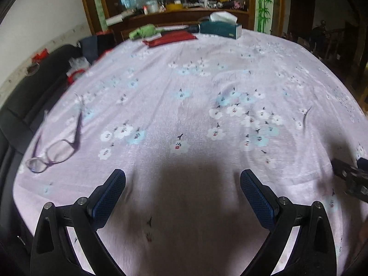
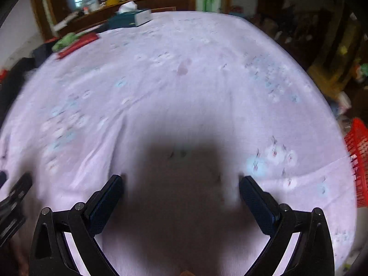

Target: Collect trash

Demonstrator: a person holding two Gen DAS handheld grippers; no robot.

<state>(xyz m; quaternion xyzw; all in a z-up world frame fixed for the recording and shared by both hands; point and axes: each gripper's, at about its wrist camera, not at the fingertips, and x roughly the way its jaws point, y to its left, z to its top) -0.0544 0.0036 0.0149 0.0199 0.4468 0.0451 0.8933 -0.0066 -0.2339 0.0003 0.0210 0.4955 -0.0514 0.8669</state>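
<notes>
A table (image 1: 184, 105) is covered by a lilac cloth printed with white and blue flowers. Purple-framed glasses (image 1: 54, 150) are laid near its left edge. At the far side a teal tissue box (image 1: 219, 29), a red flat item (image 1: 170, 39) and what seems a green cloth (image 1: 143, 31) are seen.

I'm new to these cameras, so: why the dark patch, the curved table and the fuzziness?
Left wrist view: fairly sharp; the purple-framed eyeglasses read clearly, and a shadow falls between the open left hand-held gripper fingers. Right wrist view: blurred flower-print lilac tablecloth, same shadow. Fisheye lenses bend the edges in both.
</notes>
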